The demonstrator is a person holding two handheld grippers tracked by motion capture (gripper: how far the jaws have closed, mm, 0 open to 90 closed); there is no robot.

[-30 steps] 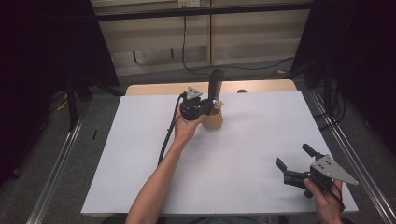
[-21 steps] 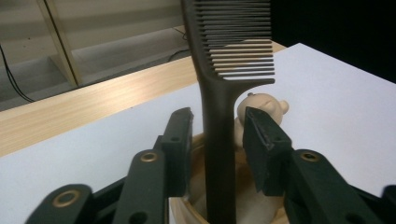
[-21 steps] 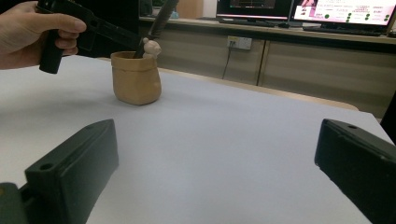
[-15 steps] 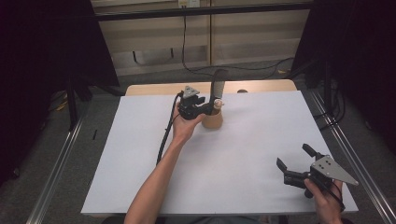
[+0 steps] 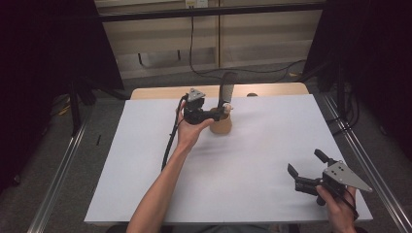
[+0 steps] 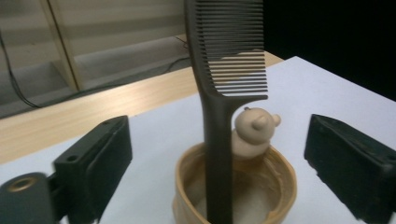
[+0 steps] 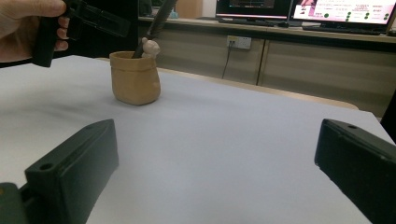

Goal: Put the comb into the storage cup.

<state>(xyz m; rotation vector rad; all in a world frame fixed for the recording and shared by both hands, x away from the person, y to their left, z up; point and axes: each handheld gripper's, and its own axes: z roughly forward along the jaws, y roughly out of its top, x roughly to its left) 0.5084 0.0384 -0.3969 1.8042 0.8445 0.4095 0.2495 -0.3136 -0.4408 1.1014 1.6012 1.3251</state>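
A tan cup [image 5: 221, 126] stands at the far middle of the white table [image 5: 145, 184]. A black comb [image 5: 226, 90] stands upright in it, teeth at the top, beside a small tan bear figure [image 6: 252, 130] on the rim. My left gripper [image 5: 218, 114] is at the cup's rim, open. In the left gripper view the comb [image 6: 219, 93] rises between the two wide jaws above the cup [image 6: 233, 186], touching neither. My right gripper [image 5: 306, 164] is open and holds nothing, low over the near right of the table. It faces the cup [image 7: 135, 77].
A wooden strip [image 5: 160, 92] runs along the table's far edge. Metal rails [image 5: 58, 194] flank both sides. A cable [image 5: 171, 141] trails from the left gripper along the forearm. Cabinets and monitors [image 7: 345, 11] stand beyond the table.
The left gripper has shifted slightly left beside the comb. The comb stays upright in the cup. The right gripper has not moved.
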